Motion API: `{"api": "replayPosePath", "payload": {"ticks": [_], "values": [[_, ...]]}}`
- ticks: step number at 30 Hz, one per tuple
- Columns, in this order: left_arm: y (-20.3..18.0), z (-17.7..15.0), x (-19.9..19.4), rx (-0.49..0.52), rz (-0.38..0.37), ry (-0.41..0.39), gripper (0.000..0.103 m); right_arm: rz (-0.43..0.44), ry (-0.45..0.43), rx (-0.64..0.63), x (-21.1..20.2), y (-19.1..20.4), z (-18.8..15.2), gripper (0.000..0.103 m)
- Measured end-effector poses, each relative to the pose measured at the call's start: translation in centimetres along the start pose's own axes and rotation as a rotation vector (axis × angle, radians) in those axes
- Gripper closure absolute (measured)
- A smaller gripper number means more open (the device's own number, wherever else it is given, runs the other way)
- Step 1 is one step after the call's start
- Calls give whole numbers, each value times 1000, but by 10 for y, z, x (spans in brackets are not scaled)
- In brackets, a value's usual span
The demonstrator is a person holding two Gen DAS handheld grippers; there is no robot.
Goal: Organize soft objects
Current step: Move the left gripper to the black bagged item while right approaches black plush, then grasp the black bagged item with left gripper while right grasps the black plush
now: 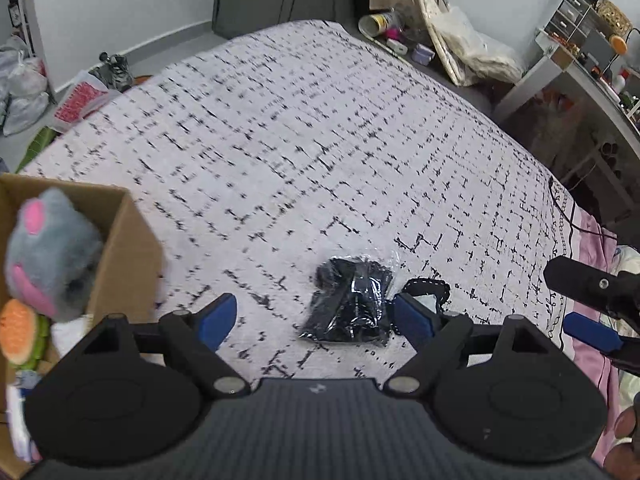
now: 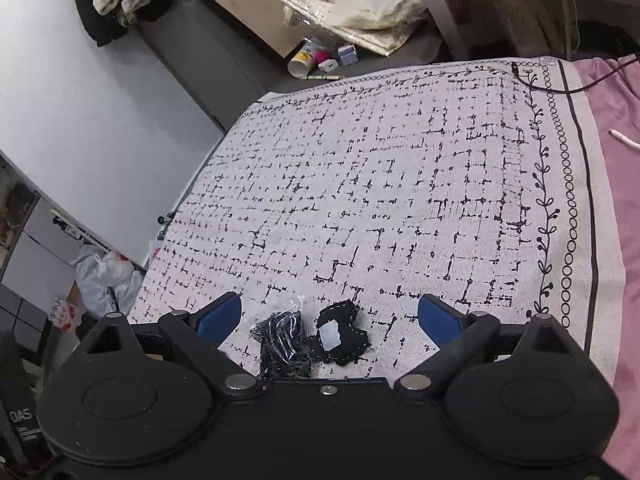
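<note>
A black item in a clear plastic bag (image 1: pixel 347 303) (image 2: pixel 285 340) lies on the white, black-dashed bedspread (image 1: pixel 300 152) (image 2: pixel 380 184). Right beside it sits a small black fabric piece with white stitching and a white label (image 2: pixel 342 336) (image 1: pixel 426 294). My left gripper (image 1: pixel 318 320) is open just above the bag, nothing pressed between its blue pads. My right gripper (image 2: pixel 330 318) is open too, with both black items between and below its fingers; it also shows at the right edge of the left wrist view (image 1: pixel 588 308). A cardboard box (image 1: pixel 120 248) at left holds a grey and pink plush (image 1: pixel 48 256) and an orange plush (image 1: pixel 20 334).
Pink bedding (image 2: pixel 616 128) lies to the right of the spread, with a cable and a white pen on it. Bottles, bags and a desk crowd the floor beyond the far bed edge (image 1: pixel 400 36). Plastic bags (image 2: pixel 104 276) sit on the floor at left.
</note>
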State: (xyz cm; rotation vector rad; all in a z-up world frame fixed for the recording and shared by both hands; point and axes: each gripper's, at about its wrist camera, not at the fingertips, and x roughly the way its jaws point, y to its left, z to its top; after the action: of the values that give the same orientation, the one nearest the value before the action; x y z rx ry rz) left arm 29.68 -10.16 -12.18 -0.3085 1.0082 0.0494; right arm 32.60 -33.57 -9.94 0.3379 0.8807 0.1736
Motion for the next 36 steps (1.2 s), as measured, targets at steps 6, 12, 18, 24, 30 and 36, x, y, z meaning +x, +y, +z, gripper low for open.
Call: {"api": "replayPosePath", "payload": {"ticks": [6, 12, 18, 24, 30, 36], "values": [[-1, 1, 31, -21, -26, 41, 18, -19, 36, -18, 21, 3, 0, 9], [-3, 0, 63, -39, -54, 97, 18, -35, 80, -43, 39, 8, -4, 9], [-10, -7, 80, -63, -71, 114, 24, -50, 101, -43, 53, 9, -4, 9], [-2, -5, 77, -83, -52, 85, 52, -64, 135, -52, 69, 13, -10, 9], [17, 3, 65, -97, -9, 74, 55, -77, 146, -123, 84, 28, -16, 14], [32, 5, 43, -108, 15, 55, 55, -130, 205, -190, 103, 30, -28, 55]]}}
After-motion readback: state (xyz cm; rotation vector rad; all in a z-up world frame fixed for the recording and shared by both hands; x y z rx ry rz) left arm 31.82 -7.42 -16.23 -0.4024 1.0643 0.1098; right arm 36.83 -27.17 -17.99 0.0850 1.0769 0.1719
